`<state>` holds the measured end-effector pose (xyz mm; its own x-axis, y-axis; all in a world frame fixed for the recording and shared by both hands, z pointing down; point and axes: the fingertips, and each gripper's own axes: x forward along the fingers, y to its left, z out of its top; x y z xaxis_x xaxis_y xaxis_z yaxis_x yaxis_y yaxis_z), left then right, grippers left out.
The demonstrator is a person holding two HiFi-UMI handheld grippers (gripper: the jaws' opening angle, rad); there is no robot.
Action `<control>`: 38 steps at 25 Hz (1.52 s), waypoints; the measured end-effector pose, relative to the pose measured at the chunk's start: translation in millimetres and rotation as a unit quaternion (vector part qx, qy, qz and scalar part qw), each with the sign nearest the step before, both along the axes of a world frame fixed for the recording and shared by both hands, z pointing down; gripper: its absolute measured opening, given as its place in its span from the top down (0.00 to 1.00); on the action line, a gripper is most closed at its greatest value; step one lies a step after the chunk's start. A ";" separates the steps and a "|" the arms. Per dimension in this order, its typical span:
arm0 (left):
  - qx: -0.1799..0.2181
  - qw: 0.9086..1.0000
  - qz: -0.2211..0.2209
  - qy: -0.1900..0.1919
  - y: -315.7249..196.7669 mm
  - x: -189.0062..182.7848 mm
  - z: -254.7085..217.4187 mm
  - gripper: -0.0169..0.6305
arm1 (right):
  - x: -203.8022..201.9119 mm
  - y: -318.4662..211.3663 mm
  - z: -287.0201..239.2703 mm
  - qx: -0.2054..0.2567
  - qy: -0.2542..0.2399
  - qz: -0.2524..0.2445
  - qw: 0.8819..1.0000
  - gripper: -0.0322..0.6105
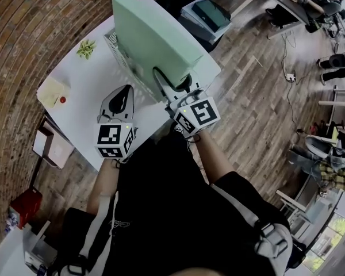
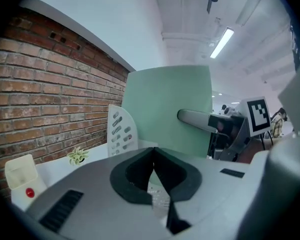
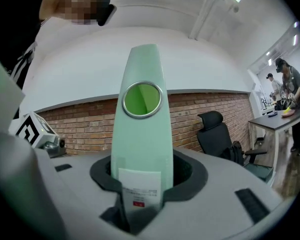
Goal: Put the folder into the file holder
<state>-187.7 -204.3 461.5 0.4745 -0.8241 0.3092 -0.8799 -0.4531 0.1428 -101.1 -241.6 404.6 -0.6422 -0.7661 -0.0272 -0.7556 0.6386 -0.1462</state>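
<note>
A pale green folder (image 1: 155, 39) stands upright over the white table (image 1: 83, 117), its wide face turned up toward the head view. My right gripper (image 1: 173, 85) holds it by the spine. In the right gripper view the spine (image 3: 140, 149), with a metal ring hole and a white label, fills the gap between the pads of that gripper (image 3: 141, 184). The white perforated file holder (image 1: 119, 53) sits right against the folder's left side. In the left gripper view the holder (image 2: 121, 131) stands just before the folder (image 2: 165, 104). My left gripper (image 1: 122, 96) hovers near the table with its jaws together and nothing in them (image 2: 152, 156).
A small potted plant (image 1: 86, 48) and a pale box with a red button (image 1: 53, 92) sit on the table's left part by the brick wall. A stack of books (image 1: 204, 16) lies beyond the folder. An office chair (image 3: 217, 134) and a person at a desk (image 3: 290, 84) are off to the right.
</note>
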 end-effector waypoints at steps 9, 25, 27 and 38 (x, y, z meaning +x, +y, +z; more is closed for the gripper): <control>-0.009 1.000 -0.007 0.011 3.4 7.1 5.8 0.94 | -18.4 4.5 22.6 -0.096 0.125 -0.084 0.984 0.57; -0.010 0.999 -0.034 0.020 4.0 -1.9 7.2 0.94 | 7.8 3.2 8.6 -0.066 0.069 -0.017 0.995 0.74; -0.009 0.999 -0.034 0.021 4.1 -2.3 7.0 0.94 | 10.6 4.8 -0.1 -0.037 0.046 -0.009 0.998 0.74; -0.009 0.999 -0.031 0.018 9.6 -7.5 10.4 0.94 | 4.0 5.2 3.8 0.001 0.007 0.005 1.000 0.74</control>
<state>-195.2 -194.7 471.9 0.4331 -0.8470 0.3081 -0.9007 -0.3940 0.1829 -97.2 -236.4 408.4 -0.6351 -0.7722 -0.0206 -0.7636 0.6316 -0.1338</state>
